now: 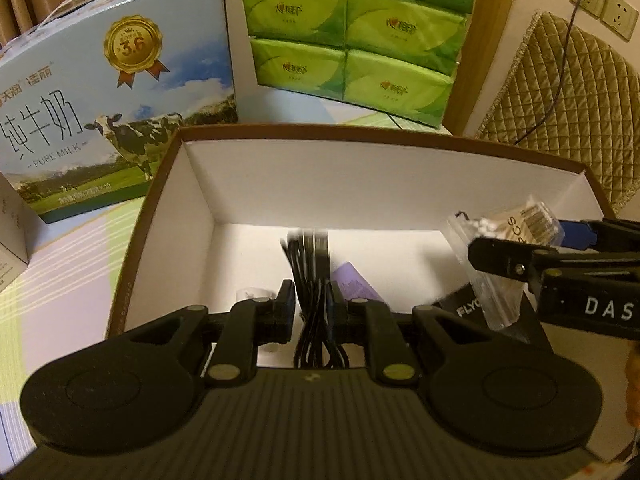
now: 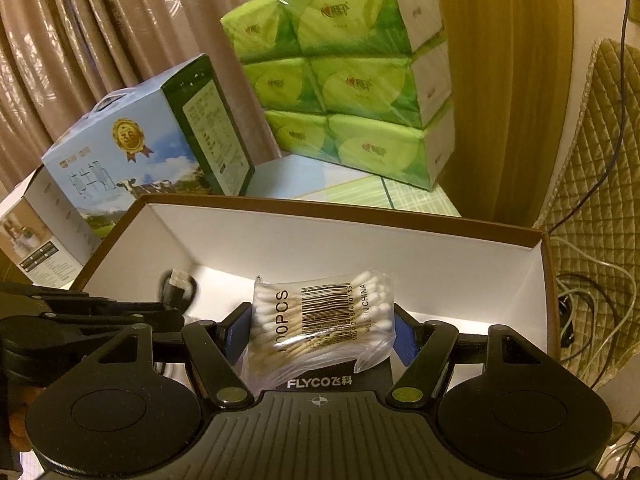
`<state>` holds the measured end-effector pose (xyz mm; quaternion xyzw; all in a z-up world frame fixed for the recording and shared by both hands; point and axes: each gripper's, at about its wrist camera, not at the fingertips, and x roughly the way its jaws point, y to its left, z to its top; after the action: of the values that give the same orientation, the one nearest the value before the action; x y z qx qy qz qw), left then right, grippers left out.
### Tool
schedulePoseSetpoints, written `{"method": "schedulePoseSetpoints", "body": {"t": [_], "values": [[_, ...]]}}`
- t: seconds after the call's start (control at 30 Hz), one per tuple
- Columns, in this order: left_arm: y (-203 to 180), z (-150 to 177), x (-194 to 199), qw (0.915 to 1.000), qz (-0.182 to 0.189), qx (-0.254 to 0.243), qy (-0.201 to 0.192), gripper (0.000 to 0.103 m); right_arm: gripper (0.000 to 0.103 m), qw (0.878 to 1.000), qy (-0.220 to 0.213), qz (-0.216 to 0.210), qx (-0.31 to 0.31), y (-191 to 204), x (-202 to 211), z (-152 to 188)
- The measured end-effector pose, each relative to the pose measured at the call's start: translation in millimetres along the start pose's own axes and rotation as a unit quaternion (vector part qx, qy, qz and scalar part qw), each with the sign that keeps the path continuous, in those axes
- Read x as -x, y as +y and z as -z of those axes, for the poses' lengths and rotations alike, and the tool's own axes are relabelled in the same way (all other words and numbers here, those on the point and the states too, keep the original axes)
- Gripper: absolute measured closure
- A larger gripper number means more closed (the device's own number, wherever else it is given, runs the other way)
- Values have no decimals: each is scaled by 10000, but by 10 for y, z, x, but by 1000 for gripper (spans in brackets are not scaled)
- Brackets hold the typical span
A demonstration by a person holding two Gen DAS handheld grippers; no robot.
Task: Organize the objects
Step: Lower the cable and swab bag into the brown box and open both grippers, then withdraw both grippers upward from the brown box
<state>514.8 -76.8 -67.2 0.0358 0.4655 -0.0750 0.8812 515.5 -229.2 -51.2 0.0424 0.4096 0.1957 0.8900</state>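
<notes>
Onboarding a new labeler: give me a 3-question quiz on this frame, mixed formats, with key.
1. Multiple choice: what does the right gripper hold?
A. bag of cotton swabs
B. tissue pack
C. milk carton

2. True or false: the left gripper is closed on the bundle of black cable over the open white box.

3. Fill in: the brand printed on the black box under the right gripper's load reads ____.

Key:
1. A, the bag of cotton swabs sits between the fingers.
2. True.
3. FLYCO.
</notes>
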Motion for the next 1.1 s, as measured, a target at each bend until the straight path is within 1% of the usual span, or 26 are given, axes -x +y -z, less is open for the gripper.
{"method": "schedulePoseSetpoints", "body": {"t": [0.03, 0.1, 0.2, 0.3, 0.33, 0.37, 0.43, 0.47, 0.5, 0.53, 0.67, 0.73, 0.83, 1.1], "values": [[4, -12, 0, 10000, -9, -3, -19, 82, 36, 10000, 5, 5, -7, -5, -10, -2], [12, -28, 2, 10000, -13, -11, -45, 79, 36, 10000, 8, 12, -33, -15, -28, -7], [30, -42, 3, 10000, -27, -1, -35, 72, 36, 9999, 16, 3, -103, -39, -45, -11], [45, -31, 14, 10000, -31, 4, -35, 69, 35, 9999, 1, -22, -142, -46, -61, -17], [47, -31, 14, 10000, -39, 13, -33, 64, 35, 9998, -37, -39, -174, -52, -61, -18], [54, -27, 21, 10000, -52, 23, -40, 62, 35, 9997, -90, -71, -203, -53, -56, -21], [63, -18, 38, 10000, -39, 16, -59, 59, 26, 9994, -173, -112, -268, -60, -46, -25], [67, -15, 46, 10000, -36, 14, -64, 58, 16, 9993, -231, -81, -299, -57, -36, -27], [71, -12, 58, 10000, -47, 28, -74, 53, 8, 9990, -298, -53, -318, -54, -24, -30], [76, -7, 74, 9999, -64, 58, -97, 48, 7, 9988, -353, -48, -323, -52, -6, -30], [80, 15, 157, 9998, -58, 102, -177, 40, 7, 9992, -287, -38, -278, -49, 44, -31], [78, 33, 200, 9997, -37, 112, -201, 34, 6, 9994, -249, -68, -226, -42, 84, -8], [62, 61, 266, 9997, -29, 94, -231, 29, 6, 9998, -183, -47, -108, -21, 141, 43], [69, 103, 425, 9993, -32, 233, -282, 24, 5, 9999, -162, -17, -53, 12, 306, 112]]}}
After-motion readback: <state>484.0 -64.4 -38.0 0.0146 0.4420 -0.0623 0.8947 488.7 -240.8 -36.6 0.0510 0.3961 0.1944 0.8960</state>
